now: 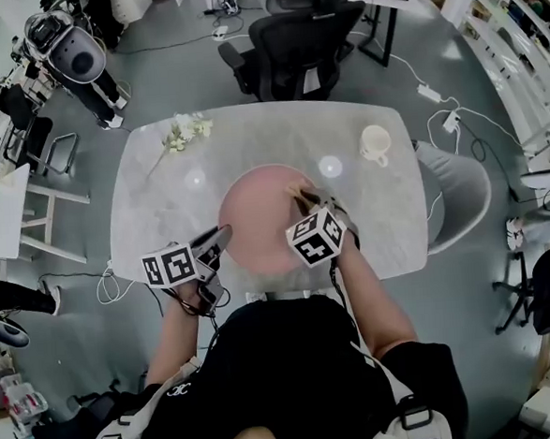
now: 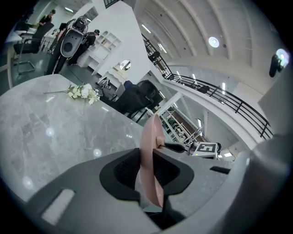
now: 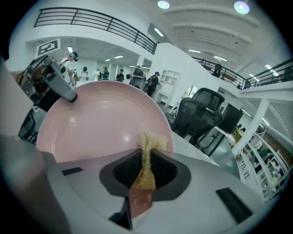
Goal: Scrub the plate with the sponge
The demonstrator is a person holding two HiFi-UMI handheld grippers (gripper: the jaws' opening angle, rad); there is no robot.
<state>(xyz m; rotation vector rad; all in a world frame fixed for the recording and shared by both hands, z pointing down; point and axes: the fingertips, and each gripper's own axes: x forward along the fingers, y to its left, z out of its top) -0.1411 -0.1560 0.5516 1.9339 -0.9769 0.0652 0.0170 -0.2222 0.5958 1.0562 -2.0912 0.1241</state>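
Head view first: which containers are on the table point(image 1: 161, 198), and what do they hold?

I count two. One pink plate point(image 1: 255, 201) is at the near middle, just before me, and its face shows only light reflections. One white cup point(image 1: 376, 144) stands well apart at the right, and I cannot see into it. One bunch of flowers point(image 1: 186, 131) also lies near the far left edge.

And your tools?

Two of them. My left gripper point(image 1: 222, 234) is clamped on the left rim of the plate. In the left gripper view this rim stands edge-on between both pads. My right gripper point(image 1: 304, 199) is over the right part of the plate. It pinches one sponge point(image 3: 147, 153), yellow and rough, squeezed thin between the jaws.

What is hard to make out?

From the head view the marker cube point(image 1: 316, 236) of the right gripper hides most of the sponge. In no view can I tell whether the sponge tip really touches the plate
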